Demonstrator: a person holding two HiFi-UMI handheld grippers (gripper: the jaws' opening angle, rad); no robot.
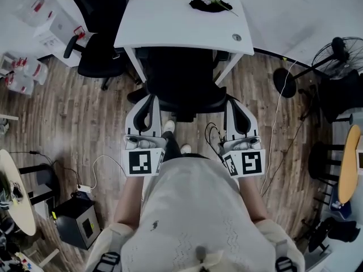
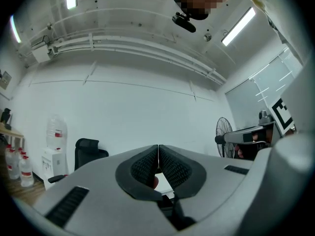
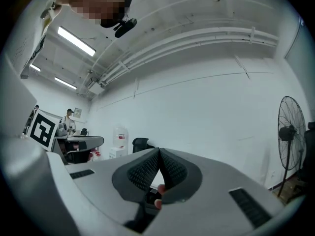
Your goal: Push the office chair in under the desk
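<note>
Standing behind the chair, a person holds the left tongs and right tongs, both pressed together and empty. The chair sits just ahead, between them, its seat already largely under the white tabletop; contact is unclear. Finishing well likely means pushing evenly with both, straight ahead, keeping the backrest square. The floor is wood. A second chair stands ahead-left, a fan far right.
</note>
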